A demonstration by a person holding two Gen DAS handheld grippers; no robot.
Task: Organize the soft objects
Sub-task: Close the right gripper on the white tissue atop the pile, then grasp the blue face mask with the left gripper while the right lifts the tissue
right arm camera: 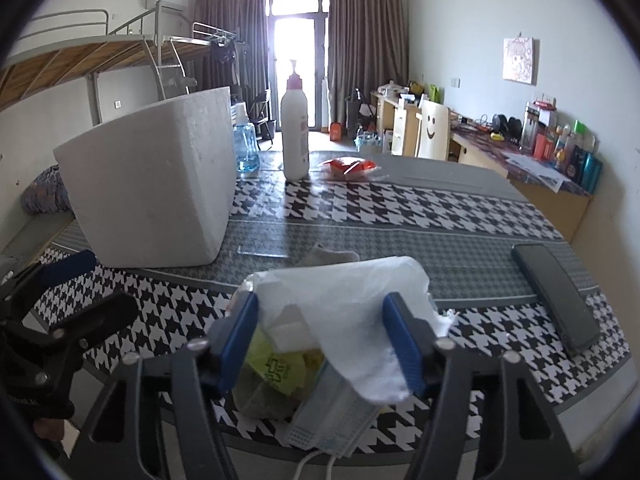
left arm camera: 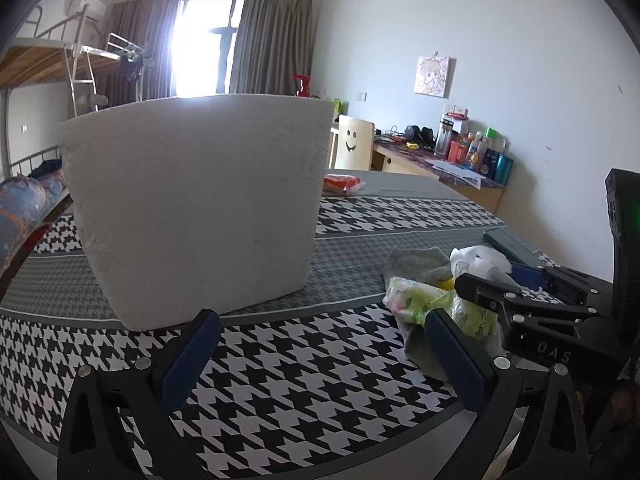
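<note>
With the right gripper (right arm camera: 320,336) fingers straddling the plastic bag (right arm camera: 344,300) but not yet clamped and the left gripper (left arm camera: 320,344) released, closure may snag the face mask (right arm camera: 336,416) below.

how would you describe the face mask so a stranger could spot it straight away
Start at the big white foam box on the houndstooth tablecloth, then look to the small pile of soft things nearer the camera. The face mask lies at the pile's near edge, under the white plastic bag: pale blue, pleated, with a white ear loop.

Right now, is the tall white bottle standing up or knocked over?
Standing up. The white bottle sits upright on the table, its pink pump on top.
</note>
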